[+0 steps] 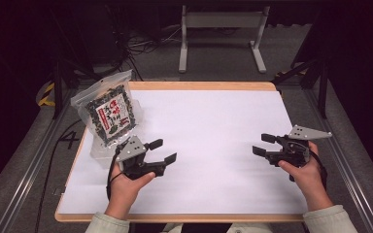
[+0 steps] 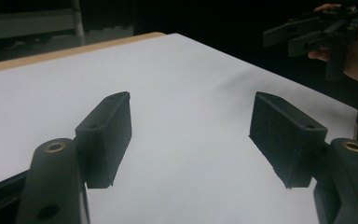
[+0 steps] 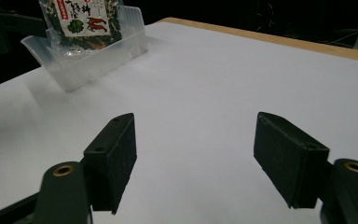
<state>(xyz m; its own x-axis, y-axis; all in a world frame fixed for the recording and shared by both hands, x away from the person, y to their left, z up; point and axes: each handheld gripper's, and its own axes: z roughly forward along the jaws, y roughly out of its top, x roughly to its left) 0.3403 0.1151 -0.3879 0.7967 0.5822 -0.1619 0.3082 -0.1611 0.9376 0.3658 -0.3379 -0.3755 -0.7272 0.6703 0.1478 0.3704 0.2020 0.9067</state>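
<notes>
Both tools hover empty with jaws apart over the white bench (image 1: 213,145), the left tool (image 1: 164,151) just beside the snack bag (image 1: 110,114) standing in a clear tray (image 3: 98,60) at the far-left corner, the right tool (image 1: 264,144) well apart, suggesting the step in hand is an approach, the next move a turn of the left tool toward the bag

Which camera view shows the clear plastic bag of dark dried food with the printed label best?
The high view: the clear plastic bag of dark dried food appears whole, standing in a clear plastic tray. The right gripper view shows its lower part, cut off by the top edge. The left gripper view faces the white table sheet instead.
</notes>
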